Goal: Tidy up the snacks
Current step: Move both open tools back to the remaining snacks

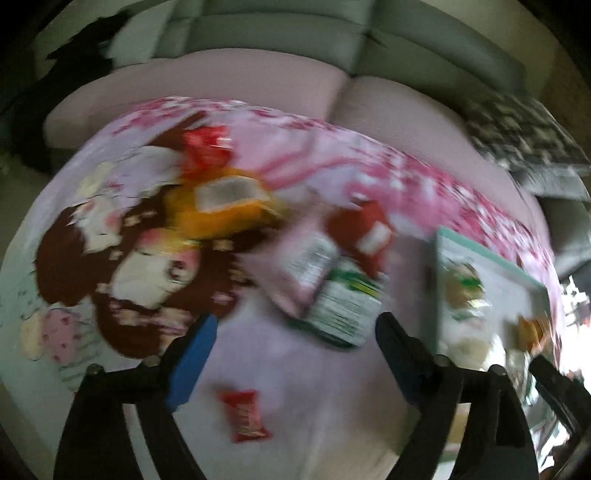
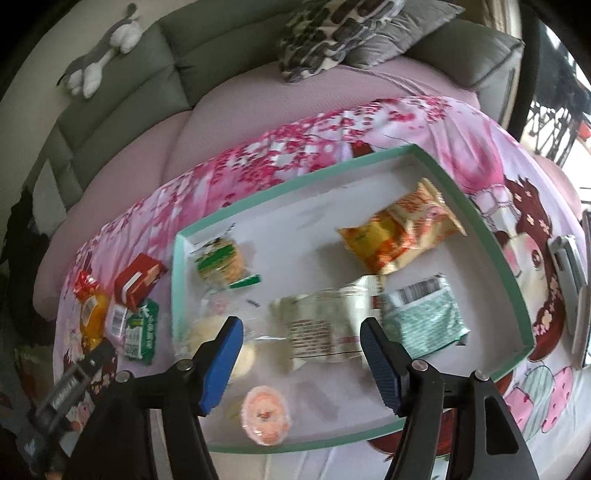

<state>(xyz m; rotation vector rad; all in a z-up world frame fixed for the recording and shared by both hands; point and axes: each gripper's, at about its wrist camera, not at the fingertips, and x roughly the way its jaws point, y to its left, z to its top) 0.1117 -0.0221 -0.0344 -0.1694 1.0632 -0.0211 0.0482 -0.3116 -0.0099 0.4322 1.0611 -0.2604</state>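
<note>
The left gripper [image 1: 295, 354] hangs over a pink printed cloth [image 1: 295, 369] spread on the surface, its jaws wide apart with nothing between them. This view is blurred. A small red packet [image 1: 245, 415] lies on the cloth below the gap between the jaws. Farther off sits a loose cluster of snacks: a green pack [image 1: 343, 310] touching a pink pack [image 1: 306, 266], a red box [image 1: 364, 230] just behind them, and to their left an orange bag [image 1: 221, 206] with a red bag [image 1: 207, 147] beyond it. The tray [image 1: 495, 258] with its teal rim lies to the right.

The right gripper [image 2: 301, 354] hangs over the near part of the tray [image 2: 295, 173], jaws apart and pressing on nothing. In the gap below them lies a pale wrapped pack [image 2: 321, 321] on the tray floor. Right of it is a green foil pack [image 2: 424, 317], touching or slightly overlapping it. A round peach-coloured cup [image 2: 266, 413] sits near the tray's near edge. A wrapped biscuit with green print [image 2: 221, 262] lies in the far left corner, an orange-yellow bag [image 2: 399, 232] toward the far right, and a pale bun in clear wrap [image 2: 221, 339] by the left jaw.

Left of the tray, the same cluster lies on the cloth. A grey sofa [image 2: 122, 110] stands behind, with a plush toy [image 2: 99, 51] on its back and a patterned cushion [image 2: 332, 33].
</note>
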